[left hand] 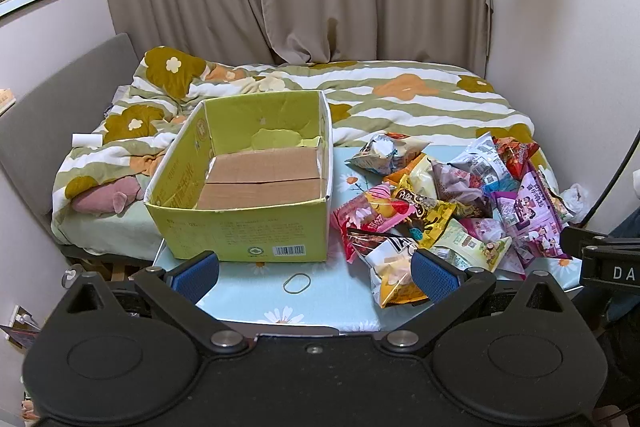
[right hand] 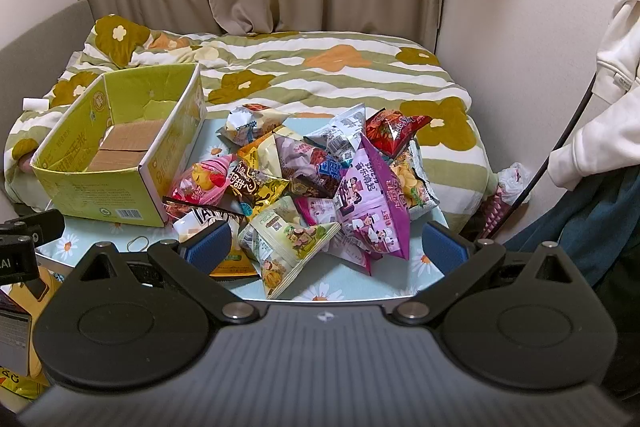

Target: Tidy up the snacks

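An open yellow-green cardboard box (left hand: 248, 227) stands on the left of a small table with a daisy-print cloth (left hand: 256, 291); only its brown bottom flaps show inside. It also shows in the right wrist view (right hand: 120, 203). A pile of several snack bags (left hand: 452, 203) lies to the box's right, also seen from the right wrist (right hand: 320, 179). My left gripper (left hand: 316, 275) is open and empty above the table's near edge. My right gripper (right hand: 326, 251) is open and empty, its blue pads either side of a pale green bag (right hand: 288, 247) at the pile's near edge.
A rubber band (left hand: 297, 283) lies on the cloth in front of the box. A bed with a flowered quilt (left hand: 400, 99) sits behind the table, curtains beyond. A person in a white hoodie (right hand: 612, 107) stands at right with a black cable.
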The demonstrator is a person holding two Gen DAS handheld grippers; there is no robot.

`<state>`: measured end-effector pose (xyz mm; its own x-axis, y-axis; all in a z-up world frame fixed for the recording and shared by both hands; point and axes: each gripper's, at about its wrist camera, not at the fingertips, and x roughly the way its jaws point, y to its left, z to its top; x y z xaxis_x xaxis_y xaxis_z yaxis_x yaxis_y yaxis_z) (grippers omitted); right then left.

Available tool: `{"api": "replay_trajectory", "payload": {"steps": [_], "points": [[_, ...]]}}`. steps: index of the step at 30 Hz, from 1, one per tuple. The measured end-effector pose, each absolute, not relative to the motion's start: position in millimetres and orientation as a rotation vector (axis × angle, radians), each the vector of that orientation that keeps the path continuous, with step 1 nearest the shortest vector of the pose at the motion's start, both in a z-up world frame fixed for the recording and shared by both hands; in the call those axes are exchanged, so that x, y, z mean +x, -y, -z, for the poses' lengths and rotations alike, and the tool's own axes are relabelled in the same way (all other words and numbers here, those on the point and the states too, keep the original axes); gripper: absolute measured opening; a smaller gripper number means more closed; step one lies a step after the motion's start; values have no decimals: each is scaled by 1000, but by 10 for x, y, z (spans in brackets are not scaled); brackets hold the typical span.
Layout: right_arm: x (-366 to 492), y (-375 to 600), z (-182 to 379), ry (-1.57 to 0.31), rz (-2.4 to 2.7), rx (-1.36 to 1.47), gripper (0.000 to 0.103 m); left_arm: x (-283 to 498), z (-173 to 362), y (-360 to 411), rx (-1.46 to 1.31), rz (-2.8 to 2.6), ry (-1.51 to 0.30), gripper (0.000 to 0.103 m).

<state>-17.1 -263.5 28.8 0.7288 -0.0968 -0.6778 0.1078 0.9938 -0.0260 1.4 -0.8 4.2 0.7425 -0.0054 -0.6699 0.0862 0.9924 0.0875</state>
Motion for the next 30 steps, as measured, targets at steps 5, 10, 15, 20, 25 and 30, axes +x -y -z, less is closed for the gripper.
{"api": "replay_trajectory", "payload": {"steps": [5,10,15,20,25,30], "points": [[-176,2629,-286,-745,112,16,103,10,-37,9,116,51,-733,103],[-180,2623,-285,-747,111,15,103,12,-40,-10,117,50,-732,103],[-180,2616,-280,-747,111,15,103,14,-19,-2,118,45,-734,103],[-178,2609,-273,-746,111,14,103,20,-12,-3,119,42,-735,103],[-170,2603,-266,-748,112,14,103,28,-3,-12,118,37,-738,103],[-168,2599,-263,-748,113,14,103,36,2,-19,120,35,-739,103]]}}
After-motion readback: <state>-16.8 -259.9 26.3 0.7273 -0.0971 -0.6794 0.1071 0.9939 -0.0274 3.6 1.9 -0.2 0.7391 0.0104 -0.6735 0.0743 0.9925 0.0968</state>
